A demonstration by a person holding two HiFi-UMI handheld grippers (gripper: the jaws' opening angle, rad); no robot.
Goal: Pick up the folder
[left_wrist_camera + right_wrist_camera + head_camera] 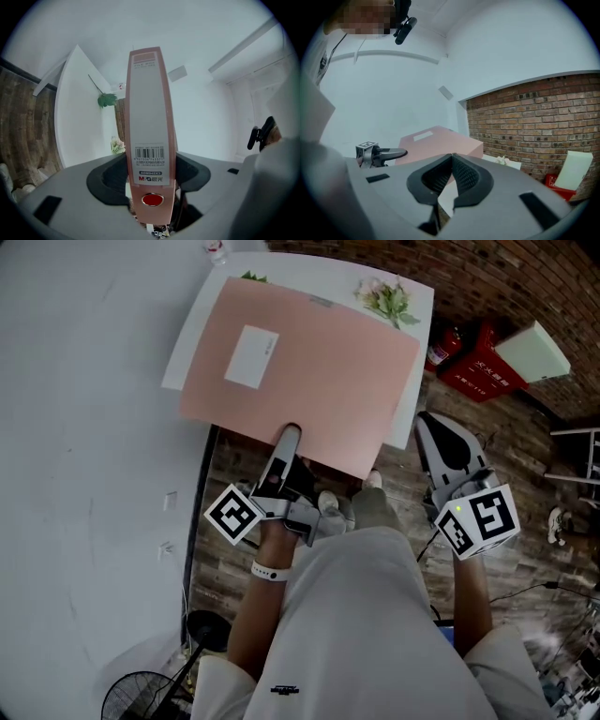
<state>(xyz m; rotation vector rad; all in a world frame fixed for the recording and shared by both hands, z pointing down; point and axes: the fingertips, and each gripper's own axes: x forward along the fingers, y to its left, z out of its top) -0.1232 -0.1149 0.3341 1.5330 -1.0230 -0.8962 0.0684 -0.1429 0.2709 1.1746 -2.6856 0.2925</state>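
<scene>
A wide pink folder [300,371] with a white label on its cover hangs level over the white table [417,296]. My left gripper [286,442] is shut on its near edge. In the left gripper view the folder's spine [147,117], with a barcode label and a red dot, stands pinched between the two black pads. My right gripper [439,439] hovers to the right of the folder, apart from it, shut with nothing between its jaws. The right gripper view shows its pads [464,176] touching, with the folder [436,140] and the left gripper [389,152] beyond.
A spray of pale flowers [384,298] lies on the table's far right corner. A red box [480,367] sits against the brick wall [534,122] on the wooden floor. A white wall fills the left side. A black fan [141,697] stands at the lower left.
</scene>
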